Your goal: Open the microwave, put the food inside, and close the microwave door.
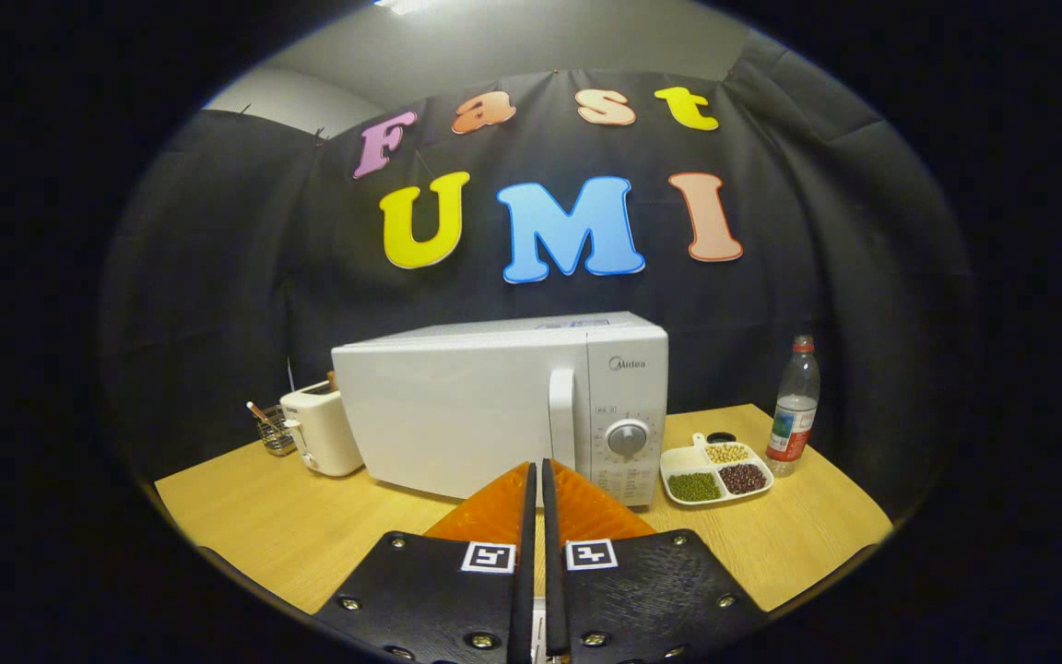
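The tongs [536, 475] were closed, fingers almost touching with nothing between them, pointed at the white box-shaped microwave [494, 406] whose door was shut. The microwave stood toward the back of the light wooden bench [291, 526]. Just right of it sat a white three-compartment dish of green, yellow and red beans [715, 472], with a clear plastic bottle [794, 406] near the bench's right edge. A white toaster [319, 429] stood at the microwave's left.

Tray [716, 473] right of microwave [499, 406]
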`<action>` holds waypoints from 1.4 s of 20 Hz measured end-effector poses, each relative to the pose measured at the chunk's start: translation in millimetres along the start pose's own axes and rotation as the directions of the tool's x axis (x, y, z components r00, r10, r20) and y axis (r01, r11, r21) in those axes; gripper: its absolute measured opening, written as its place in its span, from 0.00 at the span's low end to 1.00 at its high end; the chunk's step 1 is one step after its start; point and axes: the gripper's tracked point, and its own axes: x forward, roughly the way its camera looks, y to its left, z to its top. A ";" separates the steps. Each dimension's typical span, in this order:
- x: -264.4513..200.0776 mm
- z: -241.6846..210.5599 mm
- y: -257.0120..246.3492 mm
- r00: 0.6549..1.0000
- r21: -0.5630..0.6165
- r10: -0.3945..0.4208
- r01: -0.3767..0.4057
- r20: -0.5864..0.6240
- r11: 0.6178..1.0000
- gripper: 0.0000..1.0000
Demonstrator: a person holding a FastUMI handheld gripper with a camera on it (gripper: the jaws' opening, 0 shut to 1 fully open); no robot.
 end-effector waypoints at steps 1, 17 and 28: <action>-16.7 14.9 4.3 1.000 -0.013 0.022 -0.022 0.011 1.000 0.06; -222.9 115.4 35.0 0.960 -0.168 0.200 -0.168 0.196 0.971 0.06; -242.0 115.3 40.6 0.949 -0.100 0.252 -0.236 0.192 0.967 0.52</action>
